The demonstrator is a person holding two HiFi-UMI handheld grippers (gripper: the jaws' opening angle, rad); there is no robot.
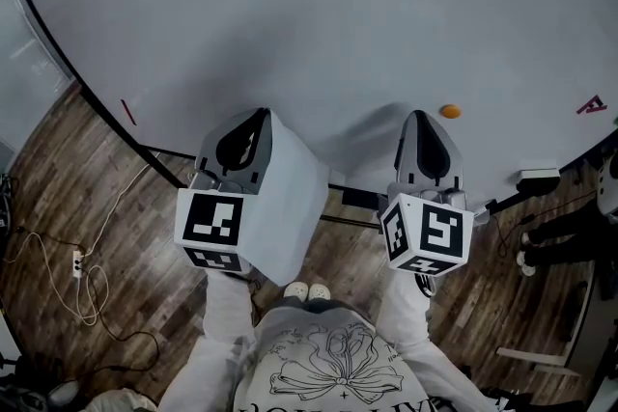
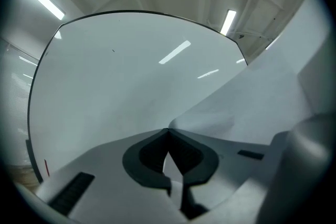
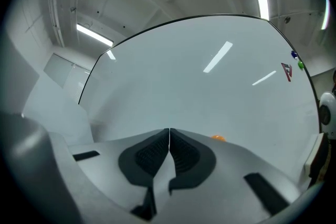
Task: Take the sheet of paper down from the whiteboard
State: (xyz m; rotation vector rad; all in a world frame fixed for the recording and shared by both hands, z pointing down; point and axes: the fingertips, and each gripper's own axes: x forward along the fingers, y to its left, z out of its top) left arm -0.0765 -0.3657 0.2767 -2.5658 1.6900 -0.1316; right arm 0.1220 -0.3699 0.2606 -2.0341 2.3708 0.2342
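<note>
Whiteboard surface, large, pale and edged by a thin dark frame, fills the far part of the head view, above a brown wooden floor. The left gripper points at the board with its tips close to it. A white rectangular sheet of paper runs from those tips back toward the person along the gripper's right side, its near corner hanging above the person's pale shoes. The right gripper is well to the right, also aimed at the board. A small round orange magnet sits on the board just to its right, and a red mark lies further right.

In the left gripper view, the left gripper has its jaws pressed together on the sheet of paper. The sheet spreads from the pinched tips up and away to the right, in front of the whiteboard. Whether any edge of it touches the board cannot be told.

In the right gripper view, the right gripper has its jaws closed against each other with nothing between them. Beyond them is the bare whiteboard, with the orange magnet just right of the jaw tips and the red mark far to the right.
</note>
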